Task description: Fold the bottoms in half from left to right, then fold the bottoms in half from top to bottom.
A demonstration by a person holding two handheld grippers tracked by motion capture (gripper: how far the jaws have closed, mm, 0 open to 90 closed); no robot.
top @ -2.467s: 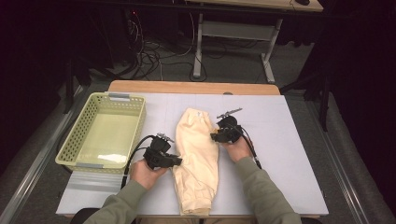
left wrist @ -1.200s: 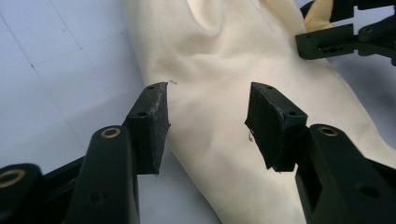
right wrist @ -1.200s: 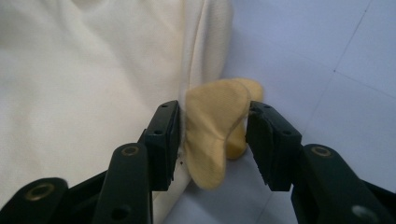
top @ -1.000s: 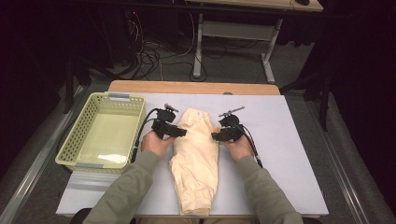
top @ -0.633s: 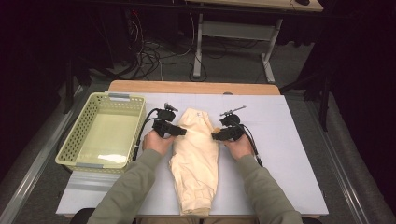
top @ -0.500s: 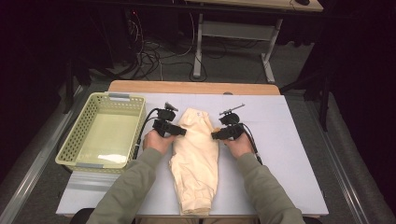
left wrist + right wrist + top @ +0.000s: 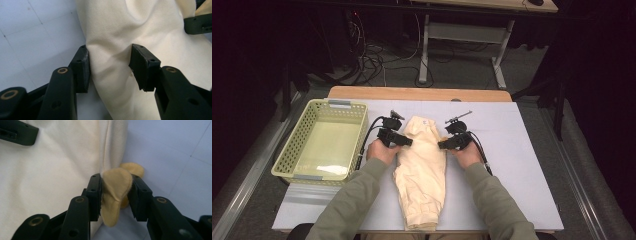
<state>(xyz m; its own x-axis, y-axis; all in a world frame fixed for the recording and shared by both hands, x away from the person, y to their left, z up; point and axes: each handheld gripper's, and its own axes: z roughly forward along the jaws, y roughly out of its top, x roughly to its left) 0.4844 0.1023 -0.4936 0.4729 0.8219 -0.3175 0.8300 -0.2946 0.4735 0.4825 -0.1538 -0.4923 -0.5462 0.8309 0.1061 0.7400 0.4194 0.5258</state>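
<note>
One cream garment (image 7: 422,167), two grippers (image 7: 404,141) (image 7: 443,145), one basket (image 7: 297,150).

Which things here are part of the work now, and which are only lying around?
In the work: cream garment; its yellow tab, between the right gripper jaws; left gripper, jaws around a fold of the garment.

Lying about: yellow basket; white table; floor cables.

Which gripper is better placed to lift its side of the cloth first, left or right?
Right, probably. The right gripper has been closing, and its pads already touch a yellow flap at the edge of the cloth. The left gripper straddles a fold, also closing, but not yet pinching it.
</note>
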